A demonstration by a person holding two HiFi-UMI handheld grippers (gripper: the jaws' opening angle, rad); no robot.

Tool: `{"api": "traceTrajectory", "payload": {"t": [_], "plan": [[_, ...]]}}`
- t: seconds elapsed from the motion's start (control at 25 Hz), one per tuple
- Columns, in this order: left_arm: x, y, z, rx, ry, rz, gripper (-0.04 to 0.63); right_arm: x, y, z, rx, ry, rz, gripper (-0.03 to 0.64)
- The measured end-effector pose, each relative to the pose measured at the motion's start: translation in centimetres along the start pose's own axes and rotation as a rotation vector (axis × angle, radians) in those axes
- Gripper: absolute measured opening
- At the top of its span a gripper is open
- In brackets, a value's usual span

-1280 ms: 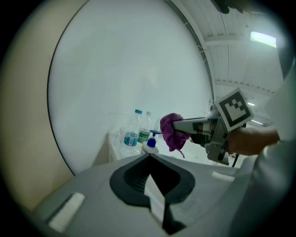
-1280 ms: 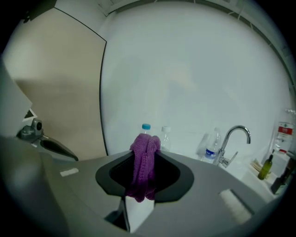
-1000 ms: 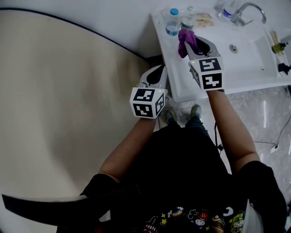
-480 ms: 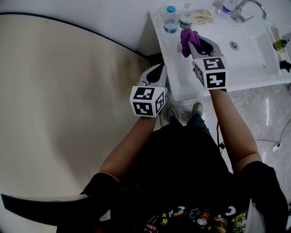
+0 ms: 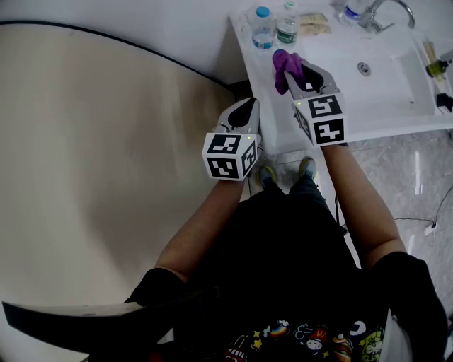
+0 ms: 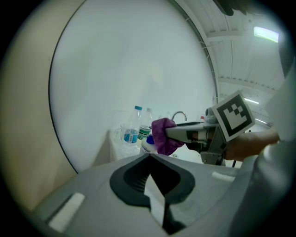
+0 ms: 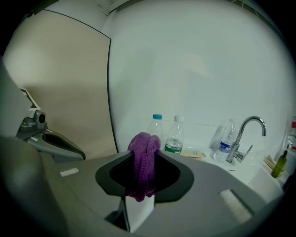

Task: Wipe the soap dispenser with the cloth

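Observation:
My right gripper (image 5: 292,73) is shut on a purple cloth (image 5: 283,63), which it holds over the left part of the white counter (image 5: 368,117). In the right gripper view the cloth (image 7: 144,148) bulges up out of the shut right gripper (image 7: 141,178). From the left gripper view, a white container with a blue top (image 6: 148,142) sits just under the cloth (image 6: 163,135); I cannot tell if they touch. My left gripper (image 5: 244,107) is shut with nothing in it, left of the counter's edge and apart from the cloth.
Two water bottles (image 5: 262,30) (image 5: 287,25) stand at the counter's back left. The sink basin (image 5: 364,69) and faucet (image 5: 388,13) lie to the right, with a third bottle (image 5: 352,12) beside the faucet. A yellow-green pump bottle (image 5: 433,69) stands at the far right.
The right gripper with the cloth went slightly right, then came back left over the counter. The left gripper has stayed in place.

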State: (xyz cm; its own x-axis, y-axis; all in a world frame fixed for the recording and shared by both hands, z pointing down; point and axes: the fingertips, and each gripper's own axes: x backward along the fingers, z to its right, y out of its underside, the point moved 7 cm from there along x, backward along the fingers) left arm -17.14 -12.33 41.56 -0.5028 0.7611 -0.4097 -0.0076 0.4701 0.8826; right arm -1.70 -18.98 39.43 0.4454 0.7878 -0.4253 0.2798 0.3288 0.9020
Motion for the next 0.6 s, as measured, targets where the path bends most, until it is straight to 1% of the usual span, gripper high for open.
{"api": "traceTrajectory", "payload": {"t": [0.28, 0.6], "plan": [[-0.3, 0.4, 0.6, 0.004, -0.003, -0.014, 0.000, 0.3, 3.4, -1.3, -0.012, -0.045, -0.074, 0.124], [-0.7, 0.7, 1.9, 0.005, -0.006, -0.019, 0.000, 3.2, 6.0, -1.9, -0.030, -0.074, -0.108, 0.124]]}}
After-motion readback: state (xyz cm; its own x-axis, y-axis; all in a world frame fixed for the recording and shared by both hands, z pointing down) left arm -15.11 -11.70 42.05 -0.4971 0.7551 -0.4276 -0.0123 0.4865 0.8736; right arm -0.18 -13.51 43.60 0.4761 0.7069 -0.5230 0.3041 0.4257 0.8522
